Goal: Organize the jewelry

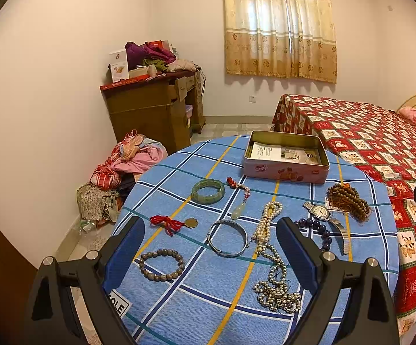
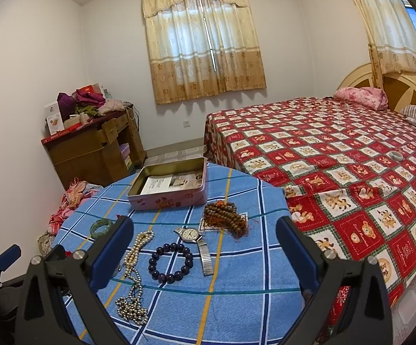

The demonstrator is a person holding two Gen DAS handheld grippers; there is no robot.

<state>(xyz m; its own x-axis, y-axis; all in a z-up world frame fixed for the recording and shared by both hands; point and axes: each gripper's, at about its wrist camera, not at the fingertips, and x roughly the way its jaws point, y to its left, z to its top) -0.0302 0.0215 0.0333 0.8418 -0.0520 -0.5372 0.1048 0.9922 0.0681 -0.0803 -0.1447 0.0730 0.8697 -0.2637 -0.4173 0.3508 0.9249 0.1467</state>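
Both sets of fingers are spread wide with nothing between them. My left gripper point(image 1: 210, 240) hangs over the near half of the round table, blue rubbery pads on black plastic arms, framing a plain silver bangle point(image 1: 227, 238), smooth hard metal. Left of it lies a grey bead bracelet point(image 1: 162, 264), matte round stones, and beyond that a red knotted cord with a brass coin point(image 1: 172, 223). A string of pearls point(image 1: 266, 224) runs down into a tangled heap of shiny metallic beads point(image 1: 277, 287); I can't tell whether they're one strand or two. Further back there's a chunky green jade bangle point(image 1: 208, 191) and a pale pendant on a red tassel point(image 1: 239, 198).

My right gripper point(image 2: 205, 244), just as slack, frames a dark blue bead bracelet point(image 2: 170, 263), glossy, and a steel wristwatch point(image 2: 194, 237) with a stretchy link band. The blue bracelet is half hidden behind the left gripper's pad in the left wrist view. Behind the watch is a bundle of brown wooden prayer beads point(image 2: 226, 215) with frayed orange thread.

At the far edge of the table sits an open pink tin box point(image 2: 169, 185), rectangular with rounded corners, printed paper inside; the print's too small to read. The blue checked tablecloth point(image 1: 208, 296) looks coarse-woven, and a label on it is cut off, only "OLE" showing. A red patchwork bed point(image 2: 337, 158) is just beside the table.
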